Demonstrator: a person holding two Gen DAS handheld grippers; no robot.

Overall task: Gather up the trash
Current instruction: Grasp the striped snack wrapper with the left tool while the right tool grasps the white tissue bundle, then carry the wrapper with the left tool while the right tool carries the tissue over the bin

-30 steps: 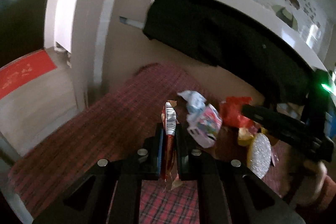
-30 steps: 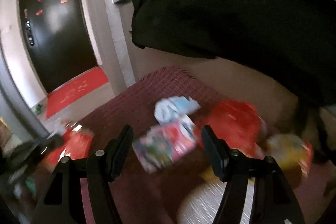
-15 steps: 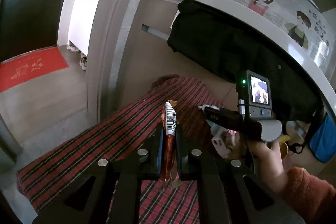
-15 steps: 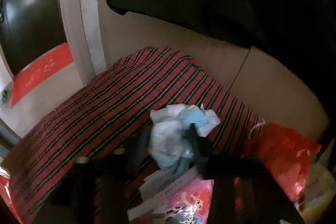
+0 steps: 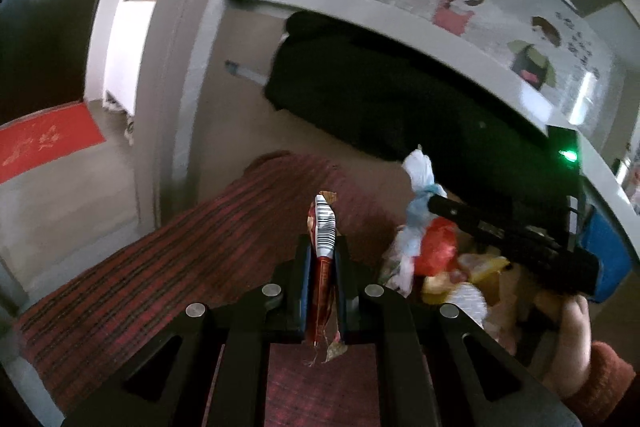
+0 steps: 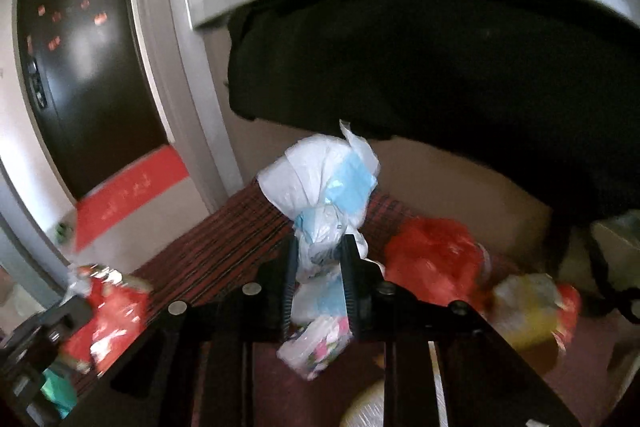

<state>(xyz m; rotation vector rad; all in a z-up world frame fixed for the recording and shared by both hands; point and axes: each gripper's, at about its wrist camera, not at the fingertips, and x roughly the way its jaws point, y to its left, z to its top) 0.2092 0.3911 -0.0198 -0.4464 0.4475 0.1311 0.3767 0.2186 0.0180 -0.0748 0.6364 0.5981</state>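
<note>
**Two grippers, each one holding a piece of trash**

Two grippers are working over a red plaid cloth. The left gripper is standing fully closed, and its jaws are pinching a flat red wrapper with a white barcode end. The wrapper is standing upright on its edge between the pads, and its torn lower end is hanging out below them.

The right gripper has just been closing its jaws, and now they are pressing on a crumpled white and blue plastic bag. The biggest part of the bag is bulging above and beyond the fingertips, and a smaller part is hanging down under them. In the left wrist view the same bag is showing at the tip of the right gripper, to the right of the left gripper and a little ahead of it.

More trash is lying on the cloth to the right of the right gripper: a red bag just beside the jaws, and a yellow packet further right. A black garment is hanging beyond both grippers, above the cloth. A hand in a reddish sleeve is holding the right gripper.
</note>
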